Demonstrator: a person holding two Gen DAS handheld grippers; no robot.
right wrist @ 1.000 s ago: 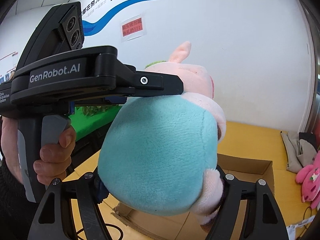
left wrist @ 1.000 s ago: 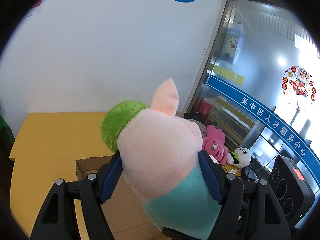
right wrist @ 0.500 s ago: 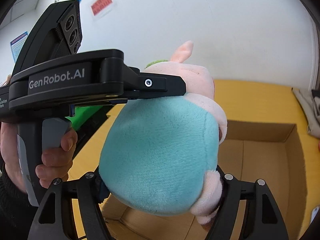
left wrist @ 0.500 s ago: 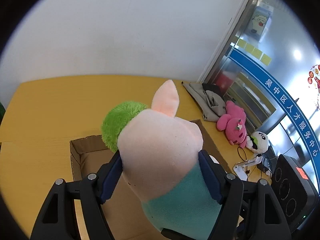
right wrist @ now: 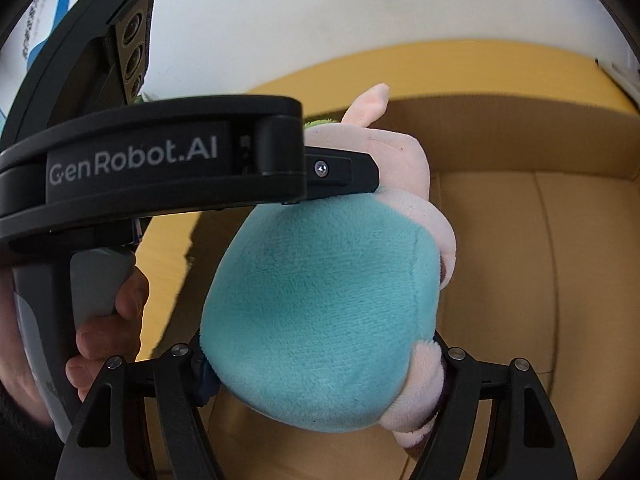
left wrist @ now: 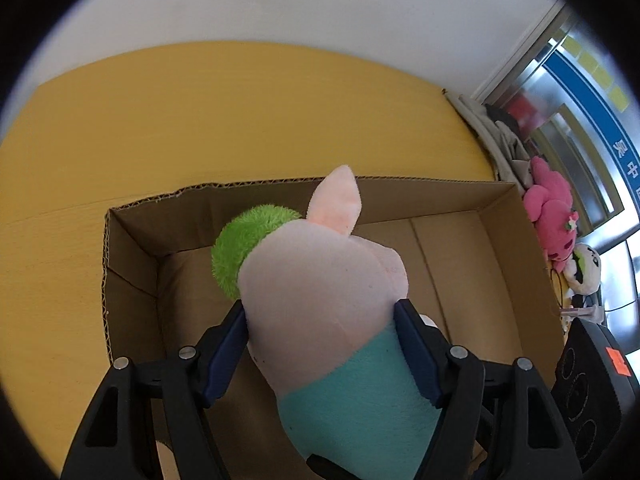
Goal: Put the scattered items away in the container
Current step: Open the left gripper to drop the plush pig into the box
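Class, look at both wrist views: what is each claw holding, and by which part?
Both hold the same plush pig. The left claw squeezes its pink head just above the teal body; the right claw grips the teal body's lower end, over the cardboard box.

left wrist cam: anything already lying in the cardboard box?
No. The cardboard box shows only bare floor around the pig plush, which both grippers hold above it.

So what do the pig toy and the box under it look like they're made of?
Pig plush: soft fuzzy pile fabric in pink and teal, with a shaggier green tuft; it dents where the blue pads of the left gripper press it, so it is probably stuffed. Box: brown corrugated cardboard, matte, with the fluted layer showing along its cut rim.
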